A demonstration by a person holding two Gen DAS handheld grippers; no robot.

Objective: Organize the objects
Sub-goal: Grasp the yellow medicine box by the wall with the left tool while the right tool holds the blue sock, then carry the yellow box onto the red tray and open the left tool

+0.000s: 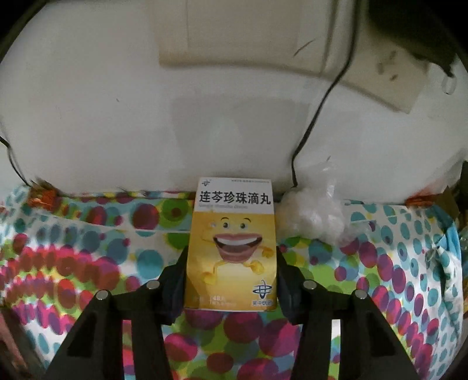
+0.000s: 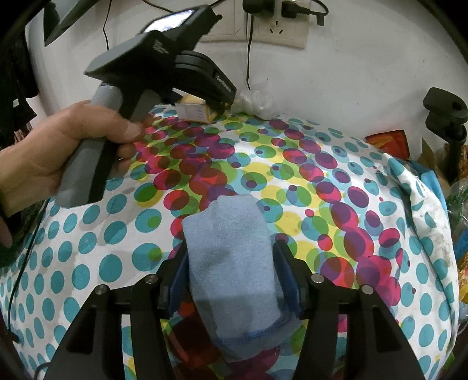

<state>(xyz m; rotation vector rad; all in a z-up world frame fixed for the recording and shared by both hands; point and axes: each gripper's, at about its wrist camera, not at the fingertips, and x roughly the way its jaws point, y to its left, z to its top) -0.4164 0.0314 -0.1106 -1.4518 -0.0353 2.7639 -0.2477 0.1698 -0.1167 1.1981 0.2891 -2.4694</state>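
Observation:
My left gripper (image 1: 231, 263) is shut on a yellow and white medicine box (image 1: 232, 245) with a cartoon face and holds it upright near the wall at the far edge of the dotted tablecloth (image 1: 73, 248). In the right wrist view the box (image 2: 194, 109) shows under the left gripper's body (image 2: 163, 64), held by a hand at the far left. My right gripper (image 2: 231, 257) is shut on a rolled light blue cloth (image 2: 231, 263) above the middle of the tablecloth (image 2: 307, 190).
A crumpled clear plastic bag (image 1: 316, 216) lies against the wall right of the box; it also shows in the right wrist view (image 2: 257, 99). A black cable (image 1: 318, 111) hangs down the wall. A wall socket (image 2: 275, 26), a black clamp (image 2: 447, 108) and snack packets (image 2: 386, 143) stand at the right.

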